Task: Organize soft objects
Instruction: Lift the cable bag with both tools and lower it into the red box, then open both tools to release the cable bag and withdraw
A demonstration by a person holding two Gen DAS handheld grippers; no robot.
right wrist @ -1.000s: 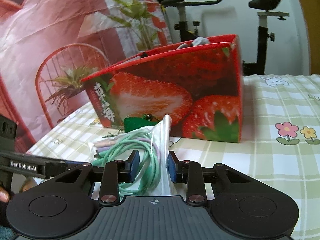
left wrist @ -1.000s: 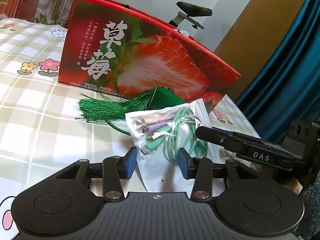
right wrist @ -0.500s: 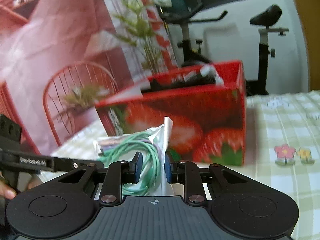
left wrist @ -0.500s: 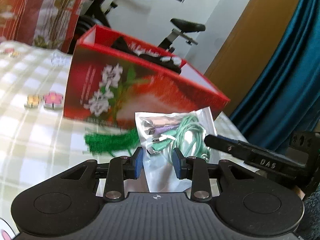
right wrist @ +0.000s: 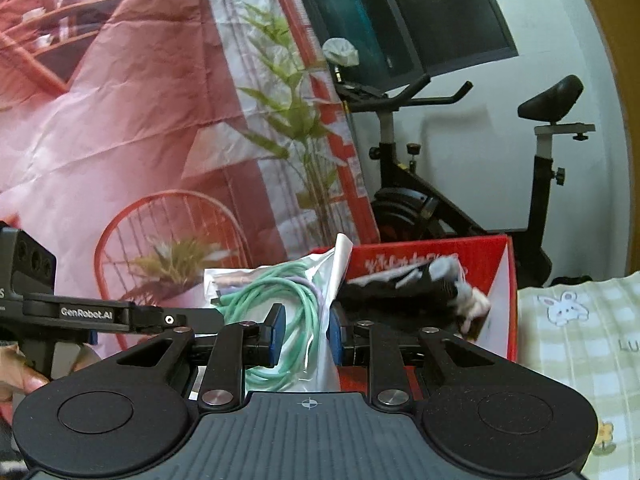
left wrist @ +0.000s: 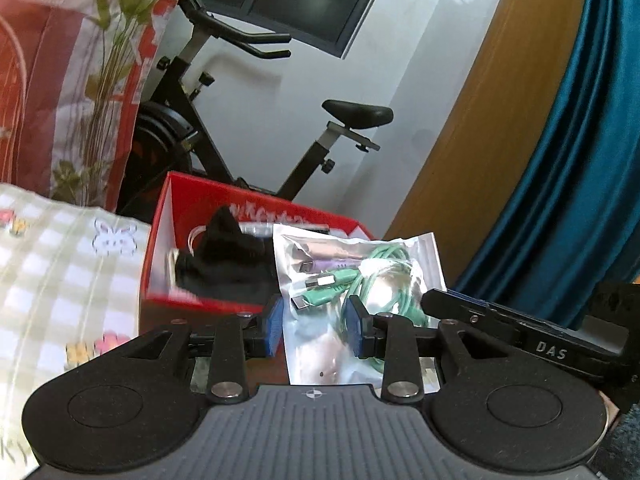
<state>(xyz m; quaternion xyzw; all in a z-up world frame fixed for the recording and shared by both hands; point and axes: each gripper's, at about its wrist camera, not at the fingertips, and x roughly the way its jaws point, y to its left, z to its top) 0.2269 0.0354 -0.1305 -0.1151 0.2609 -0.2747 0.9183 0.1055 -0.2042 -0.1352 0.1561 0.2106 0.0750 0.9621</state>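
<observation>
Cable bag [left wrist: 356,280] has risen, both hand-held grippers clamping it; only right view shows a thumb [right wrist: 24,380].

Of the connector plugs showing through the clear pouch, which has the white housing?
The middle plug of the three in the clear pouch: white with a green collar, between the purple-collared plug above and the green-collared one below.

Black cloth [left wrist: 228,264] crowding box [left wrist: 160,248] mouth
</observation>
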